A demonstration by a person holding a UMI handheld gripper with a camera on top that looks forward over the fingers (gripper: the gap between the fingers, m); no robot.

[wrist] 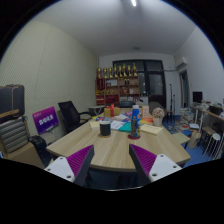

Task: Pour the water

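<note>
A blue bottle stands upright on the far part of a light wooden table. A dark cup stands to its left, a short way apart. My gripper hovers over the near edge of the table, well short of both. Its fingers, with purple pads, are wide open and hold nothing. The bottle and cup lie far beyond the fingertips.
Papers and small items lie around the bottle and cup. A black office chair stands at the table's left, a purple screen beyond it. Shelves with bottles line the back wall. More desks and chairs fill the right side.
</note>
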